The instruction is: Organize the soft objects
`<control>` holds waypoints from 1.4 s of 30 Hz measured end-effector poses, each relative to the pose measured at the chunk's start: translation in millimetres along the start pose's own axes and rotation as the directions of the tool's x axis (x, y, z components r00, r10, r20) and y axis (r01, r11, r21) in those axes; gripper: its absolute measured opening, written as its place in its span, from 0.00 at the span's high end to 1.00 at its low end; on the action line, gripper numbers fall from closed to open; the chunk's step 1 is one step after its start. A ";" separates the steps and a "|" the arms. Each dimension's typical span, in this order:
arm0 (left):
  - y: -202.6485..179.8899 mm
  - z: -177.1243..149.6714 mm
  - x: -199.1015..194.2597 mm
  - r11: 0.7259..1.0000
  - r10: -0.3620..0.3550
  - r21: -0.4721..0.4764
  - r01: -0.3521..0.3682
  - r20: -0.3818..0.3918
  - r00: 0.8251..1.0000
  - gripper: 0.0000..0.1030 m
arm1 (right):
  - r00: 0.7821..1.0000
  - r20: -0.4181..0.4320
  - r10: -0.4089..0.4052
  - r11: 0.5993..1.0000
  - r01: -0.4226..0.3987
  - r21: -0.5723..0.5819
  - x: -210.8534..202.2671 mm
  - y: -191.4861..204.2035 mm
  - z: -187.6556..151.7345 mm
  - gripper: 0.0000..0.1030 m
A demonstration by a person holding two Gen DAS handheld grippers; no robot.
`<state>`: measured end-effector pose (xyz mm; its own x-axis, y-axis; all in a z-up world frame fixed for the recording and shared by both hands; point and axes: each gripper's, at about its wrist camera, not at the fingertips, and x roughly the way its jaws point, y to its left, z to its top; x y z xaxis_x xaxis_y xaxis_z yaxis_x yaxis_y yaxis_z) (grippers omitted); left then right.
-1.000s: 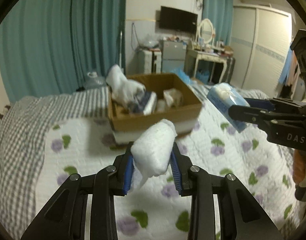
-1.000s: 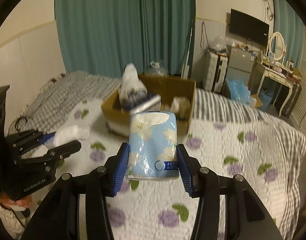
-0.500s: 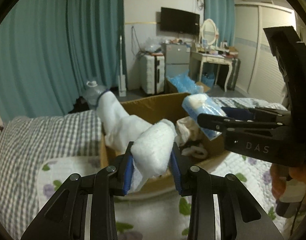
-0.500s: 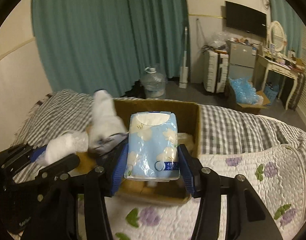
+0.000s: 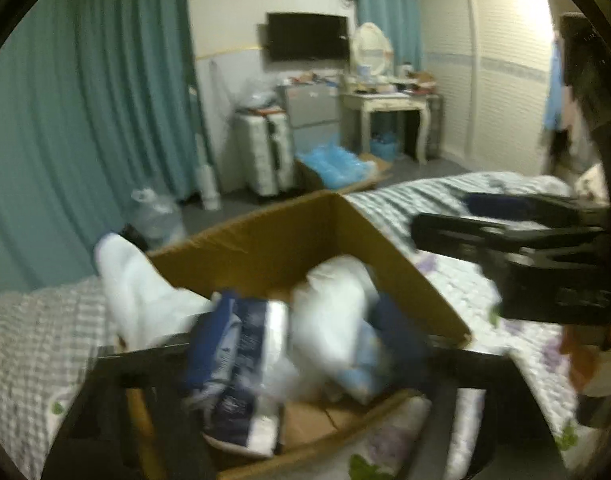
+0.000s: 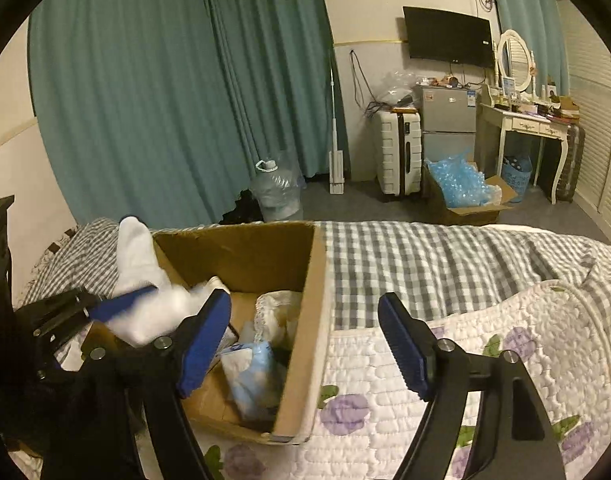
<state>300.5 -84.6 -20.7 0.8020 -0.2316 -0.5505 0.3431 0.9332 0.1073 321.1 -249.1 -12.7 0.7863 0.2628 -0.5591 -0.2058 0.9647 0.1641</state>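
Observation:
A brown cardboard box [image 6: 305, 280] stands on the bed and holds soft things. My right gripper [image 6: 305, 336] is open and empty above the box's right wall. The light blue tissue pack [image 6: 253, 376] lies inside the box below it. My left gripper [image 5: 305, 340] hangs over the box, blurred, jaws spread wide. The white soft bundle [image 5: 333, 312] sits between them and shows in the right wrist view [image 6: 157, 312] against one blue pad; whether it is still held is unclear. A white sock [image 5: 133, 280] sticks up from the box's left edge.
The bed has a white quilt with purple flowers [image 6: 485, 360] and a grey checked sheet [image 6: 425, 260]. A dark blue and white pack [image 5: 241, 368] lies in the box. Beyond the bed are teal curtains [image 6: 185, 100], a water jug [image 6: 275, 196], a suitcase [image 6: 399, 152] and a dressing table [image 6: 525, 120].
Both grippers moved forward over the box. The right gripper opened and the tissue pack dropped into the box. The left jaws spread apart around the white bundle.

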 end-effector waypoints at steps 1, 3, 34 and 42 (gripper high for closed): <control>1.0 1.5 -2.7 1.000 0.024 -0.011 -0.024 0.009 1.000 0.12 | 1.000 0.006 -0.006 1.000 0.006 -0.002 -3.2 -1.2 0.6 0.19; 5.7 3.8 -7.4 0.998 0.038 -0.047 -0.038 0.000 0.999 0.12 | 1.000 0.027 -0.016 1.000 0.016 0.003 -13.7 -1.8 3.6 0.12; 4.2 -17.8 -334.1 0.953 0.288 -0.215 -0.213 0.432 0.855 0.05 | 0.895 0.442 0.057 0.982 0.029 -0.186 -357.2 117.1 -6.2 0.00; 5.5 -83.9 -280.8 0.900 0.427 -0.251 -0.356 0.351 0.833 0.05 | 0.898 0.440 -0.006 0.979 0.094 -0.179 -294.0 114.3 -72.5 0.00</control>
<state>36.1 8.6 65.0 0.9865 0.1092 -0.1221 -0.0992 0.9914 0.0849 24.2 -215.1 111.5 0.9635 0.2245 -0.1458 -0.2322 0.9720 -0.0373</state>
